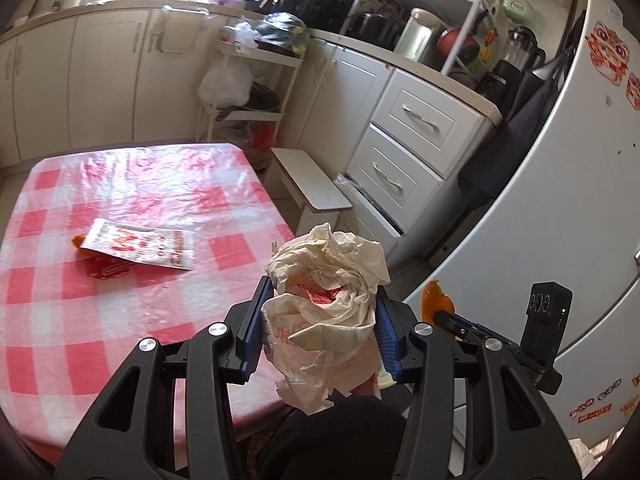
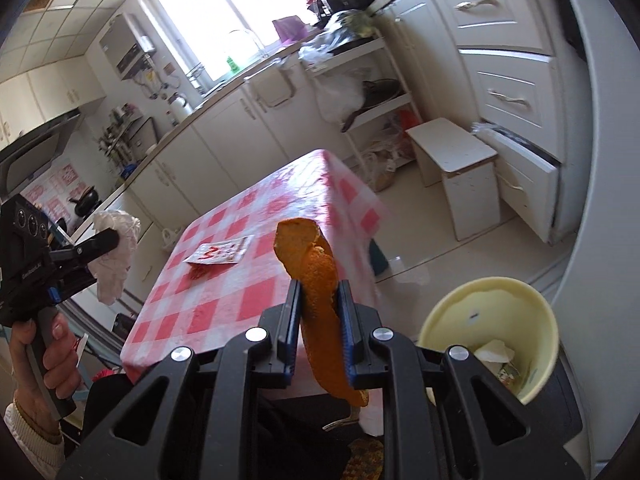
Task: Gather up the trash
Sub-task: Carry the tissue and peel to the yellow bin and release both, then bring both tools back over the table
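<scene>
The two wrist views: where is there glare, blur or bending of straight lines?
Left wrist view: window light glares on the plastic-covered checked tablecloth; the fridge edge bows strongly. Right wrist view: the window is blown out to white; the yellow bin rim and nearby floor look motion-blurred; the orange peel stays sharp.

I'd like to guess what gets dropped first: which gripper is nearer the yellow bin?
Right. The right gripper, holding orange peel, is beside the yellow bin; the left gripper is farther away.

table: red-white checked cloth | white stool beside drawers | fridge with stickers
</scene>
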A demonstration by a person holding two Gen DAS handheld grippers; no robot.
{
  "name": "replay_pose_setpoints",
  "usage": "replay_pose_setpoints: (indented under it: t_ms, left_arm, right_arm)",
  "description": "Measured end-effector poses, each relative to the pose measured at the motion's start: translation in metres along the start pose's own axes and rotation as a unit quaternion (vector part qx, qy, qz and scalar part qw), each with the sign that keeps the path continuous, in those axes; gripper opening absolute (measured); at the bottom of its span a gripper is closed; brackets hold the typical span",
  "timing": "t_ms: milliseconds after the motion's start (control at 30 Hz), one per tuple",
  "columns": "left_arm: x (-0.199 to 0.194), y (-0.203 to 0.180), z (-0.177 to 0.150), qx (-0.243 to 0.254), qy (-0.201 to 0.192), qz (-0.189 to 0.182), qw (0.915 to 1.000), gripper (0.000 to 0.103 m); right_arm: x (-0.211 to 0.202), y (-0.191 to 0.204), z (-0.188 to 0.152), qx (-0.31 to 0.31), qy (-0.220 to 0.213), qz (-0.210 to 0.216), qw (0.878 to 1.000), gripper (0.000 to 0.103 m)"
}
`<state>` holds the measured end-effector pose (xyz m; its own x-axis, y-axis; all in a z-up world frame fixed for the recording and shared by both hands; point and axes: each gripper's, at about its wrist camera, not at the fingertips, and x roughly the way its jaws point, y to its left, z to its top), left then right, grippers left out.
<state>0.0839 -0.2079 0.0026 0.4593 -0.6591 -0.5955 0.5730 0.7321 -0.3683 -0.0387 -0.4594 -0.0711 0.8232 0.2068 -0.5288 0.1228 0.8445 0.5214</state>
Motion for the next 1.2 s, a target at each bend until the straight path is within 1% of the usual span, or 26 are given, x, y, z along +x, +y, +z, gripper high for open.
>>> replay_pose_setpoints:
  t_ms: [167,267,367,433,500,600,667,733,767,800,833,900,967,1033,1067,1100,1133,1167,1200]
  left_arm:
    - [0.034,-0.029,-0.003,0.014,0.031,-0.023,0.9991,0.045]
    - [0.067,-0.056,-0.007,0.025,0.061,-0.043,0.9969,0.045]
    - [0.1,-0.082,-0.01,0.039,0.088,-0.057,0.9937,0.045]
    - [0.121,-0.097,-0.012,0.049,0.107,-0.054,0.9916,0.045]
    - [0.138,-0.111,-0.008,0.054,0.115,-0.052,0.9905,0.046]
    - [0.167,-0.125,0.002,0.049,0.134,-0.048,0.9886,0.047]
    - [0.193,-0.13,0.003,0.04,0.155,-0.048,0.986,0.047]
    - [0.223,-0.136,0.0,0.039,0.185,-0.041,0.981,0.053]
    - [0.238,-0.137,-0.004,0.039,0.203,-0.035,0.9779,0.054]
    - [0.249,-0.136,-0.006,0.037,0.217,-0.034,0.9749,0.055]
    - [0.257,-0.135,-0.008,0.033,0.226,-0.028,0.9732,0.056]
    - [0.259,-0.13,-0.008,0.022,0.223,-0.022,0.9743,0.059]
    - [0.245,-0.123,-0.005,0.015,0.194,-0.025,0.9805,0.062]
    - [0.227,-0.116,0.001,0.005,0.163,-0.025,0.9862,0.074]
    - [0.218,-0.112,0.005,0.001,0.153,-0.024,0.9879,0.078]
    - [0.215,-0.111,0.007,0.001,0.152,-0.023,0.9881,0.084]
    - [0.214,-0.113,0.009,0.006,0.159,-0.024,0.987,0.088]
    - [0.218,-0.115,0.01,0.011,0.177,-0.031,0.9837,0.091]
    - [0.223,-0.118,0.01,0.014,0.202,-0.048,0.9782,0.092]
  right_arm:
    - [-0.014,-0.03,-0.007,0.019,-0.013,-0.041,0.999,0.019]
    - [-0.018,-0.051,-0.013,0.034,-0.014,-0.065,0.997,0.02]
    - [-0.013,-0.07,-0.02,0.047,-0.007,-0.08,0.996,0.02]
    - [-0.008,-0.08,-0.023,0.054,-0.002,-0.087,0.995,0.02]
    - [-0.001,-0.091,-0.025,0.063,0.001,-0.091,0.994,0.02]
    - [0.013,-0.105,-0.025,0.075,0.006,-0.099,0.992,0.02]
    - [0.025,-0.113,-0.024,0.082,0.014,-0.105,0.991,0.021]
    - [0.032,-0.12,-0.023,0.089,0.018,-0.117,0.989,0.029]
    - [0.034,-0.124,-0.022,0.093,0.019,-0.122,0.988,0.034]
    - [0.035,-0.125,-0.021,0.096,0.017,-0.128,0.987,0.041]
    - [0.033,-0.127,-0.02,0.1,0.013,-0.132,0.986,0.044]
    - [0.027,-0.127,-0.019,0.109,0.005,-0.132,0.985,0.046]
    - [0.019,-0.122,-0.017,0.115,-0.004,-0.131,0.985,0.048]
    - [0.011,-0.112,-0.015,0.116,-0.018,-0.124,0.985,0.055]
    - [0.008,-0.108,-0.014,0.117,-0.025,-0.121,0.985,0.057]
    - [0.003,-0.102,-0.012,0.12,-0.037,-0.118,0.985,0.06]
    - [-0.003,-0.096,-0.011,0.125,-0.05,-0.115,0.984,0.063]
    - [-0.006,-0.092,-0.01,0.13,-0.061,-0.114,0.983,0.063]
    - [-0.012,-0.087,-0.008,0.133,-0.074,-0.115,0.982,0.063]
